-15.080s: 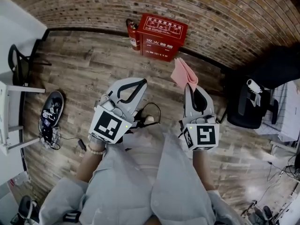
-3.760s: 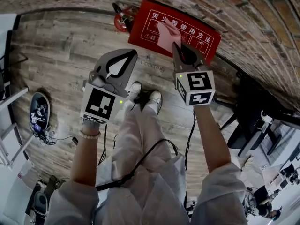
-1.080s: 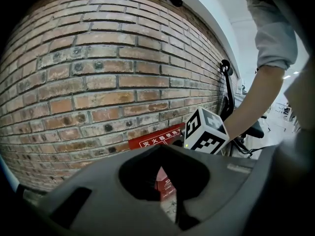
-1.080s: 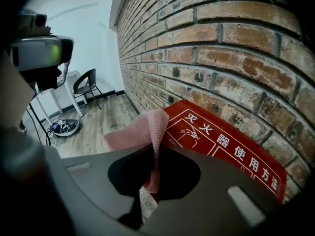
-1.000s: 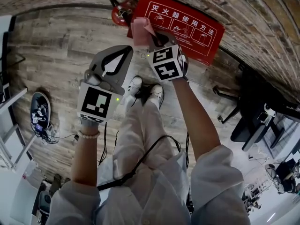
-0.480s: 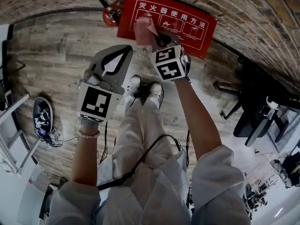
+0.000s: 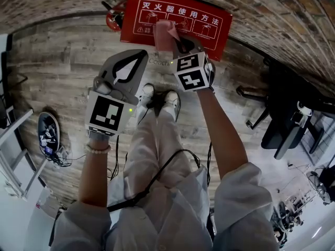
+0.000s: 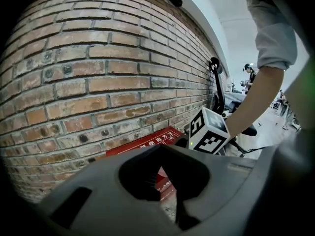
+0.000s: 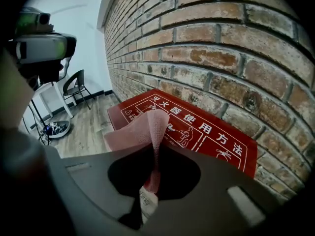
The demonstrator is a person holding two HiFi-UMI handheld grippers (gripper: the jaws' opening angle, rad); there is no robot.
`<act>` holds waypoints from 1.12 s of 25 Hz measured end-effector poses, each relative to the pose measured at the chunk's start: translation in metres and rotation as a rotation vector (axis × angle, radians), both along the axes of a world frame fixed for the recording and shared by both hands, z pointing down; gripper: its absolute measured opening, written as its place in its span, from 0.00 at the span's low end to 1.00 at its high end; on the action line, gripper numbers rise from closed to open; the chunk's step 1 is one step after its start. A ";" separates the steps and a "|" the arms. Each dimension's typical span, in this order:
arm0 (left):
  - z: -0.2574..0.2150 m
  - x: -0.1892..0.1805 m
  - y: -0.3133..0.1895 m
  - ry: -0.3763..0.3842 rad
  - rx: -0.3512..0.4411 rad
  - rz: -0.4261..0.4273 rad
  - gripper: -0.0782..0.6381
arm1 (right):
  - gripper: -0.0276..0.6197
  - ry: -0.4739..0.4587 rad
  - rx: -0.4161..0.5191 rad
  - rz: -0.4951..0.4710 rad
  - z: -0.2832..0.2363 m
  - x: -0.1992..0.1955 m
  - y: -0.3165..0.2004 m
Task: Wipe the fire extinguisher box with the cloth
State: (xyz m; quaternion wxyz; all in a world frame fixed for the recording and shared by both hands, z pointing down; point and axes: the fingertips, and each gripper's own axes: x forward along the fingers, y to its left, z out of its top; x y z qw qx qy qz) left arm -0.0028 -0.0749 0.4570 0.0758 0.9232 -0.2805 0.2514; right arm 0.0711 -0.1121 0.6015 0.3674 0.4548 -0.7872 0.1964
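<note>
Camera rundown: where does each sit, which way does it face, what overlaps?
Head view: on the head, steeply down at left tool, right tool, legs, red box.
Left tool view: on that tool, facing brick wall; right forearm shows.
Right tool view: on that tool, facing the box; cloth in its jaws.
Shared: all show the box.

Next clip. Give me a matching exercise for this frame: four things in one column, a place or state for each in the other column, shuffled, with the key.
Things:
1. cloth
2. fire extinguisher box
3. left gripper
4. fire extinguisher

Places or states:
A. stands beside the box, at the head view's left
B. jaws together, holding nothing
C. pink, pinched in the right gripper
D. red with white print on top, at the foot of the brick wall

Pairs: 1-C, 2-D, 3-B, 4-A
</note>
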 end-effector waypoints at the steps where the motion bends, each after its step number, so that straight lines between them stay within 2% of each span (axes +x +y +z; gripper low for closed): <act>1: 0.000 0.003 0.001 0.000 0.000 0.004 0.09 | 0.08 0.001 0.000 0.006 0.000 0.004 0.001; 13: -0.001 0.032 0.011 0.002 -0.004 0.042 0.09 | 0.08 0.018 0.004 0.094 0.001 0.054 0.018; 28: 0.001 0.058 0.018 0.003 -0.008 0.079 0.09 | 0.08 0.032 0.011 0.162 0.000 0.099 0.032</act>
